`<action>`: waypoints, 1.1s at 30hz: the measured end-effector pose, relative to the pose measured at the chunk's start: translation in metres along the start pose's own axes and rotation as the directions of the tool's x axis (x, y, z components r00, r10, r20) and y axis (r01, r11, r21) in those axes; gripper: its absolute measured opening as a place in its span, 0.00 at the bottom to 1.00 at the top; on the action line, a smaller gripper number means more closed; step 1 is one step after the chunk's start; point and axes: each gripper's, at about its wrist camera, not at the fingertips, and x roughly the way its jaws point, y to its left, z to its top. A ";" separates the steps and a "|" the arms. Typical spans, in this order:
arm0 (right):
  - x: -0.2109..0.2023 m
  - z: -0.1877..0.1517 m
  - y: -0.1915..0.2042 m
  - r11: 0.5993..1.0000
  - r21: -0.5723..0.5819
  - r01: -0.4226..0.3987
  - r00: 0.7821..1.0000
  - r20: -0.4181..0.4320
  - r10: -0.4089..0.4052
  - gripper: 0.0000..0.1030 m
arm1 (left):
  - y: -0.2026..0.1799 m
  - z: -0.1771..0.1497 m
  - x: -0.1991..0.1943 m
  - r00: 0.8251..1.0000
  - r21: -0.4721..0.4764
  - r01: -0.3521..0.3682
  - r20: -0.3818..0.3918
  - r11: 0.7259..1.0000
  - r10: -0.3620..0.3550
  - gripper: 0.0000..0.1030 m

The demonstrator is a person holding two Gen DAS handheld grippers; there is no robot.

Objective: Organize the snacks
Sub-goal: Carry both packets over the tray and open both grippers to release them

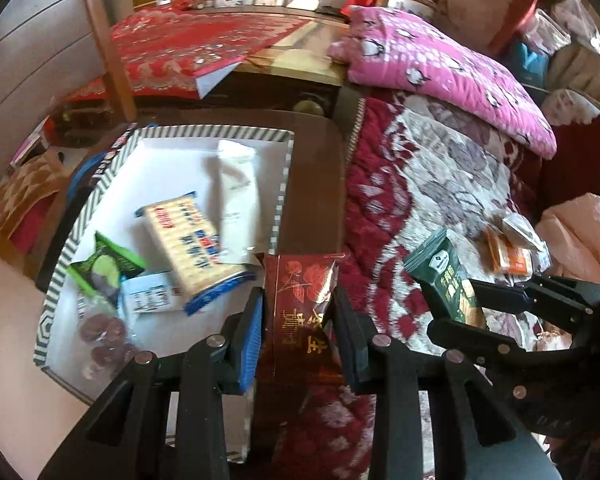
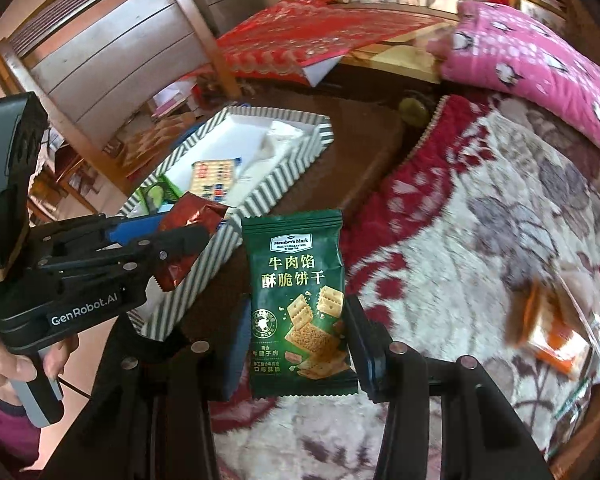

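1. The floral blanket (image 2: 480,216) covers the bed, with an orange snack pack (image 2: 556,340) lying on it at the right.
2. The striped box (image 1: 282,184) sits beside the blanket and holds a cracker pack (image 1: 188,248) and other snacks.
3. The left gripper (image 1: 298,320) grasps a red packet (image 1: 300,300) at the box's near edge.
4. The right gripper (image 2: 296,344) is clamped on a green biscuit packet (image 2: 300,300) above the blanket.

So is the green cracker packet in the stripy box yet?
Not yet. The green cracker packet is outside the striped box, held in the right gripper.
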 end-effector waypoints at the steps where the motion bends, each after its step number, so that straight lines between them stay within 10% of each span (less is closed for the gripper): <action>1: 0.002 0.002 0.004 1.000 -0.007 -0.005 1.000 -0.003 0.005 0.47 | 0.004 0.000 -0.001 1.000 -0.012 -0.006 0.002 1.000 0.006 0.31; 33: 0.081 0.080 0.080 0.986 -0.143 -0.083 0.994 -0.076 0.073 0.48 | 0.098 -0.020 0.010 0.996 -0.206 -0.091 -0.015 0.974 0.090 0.31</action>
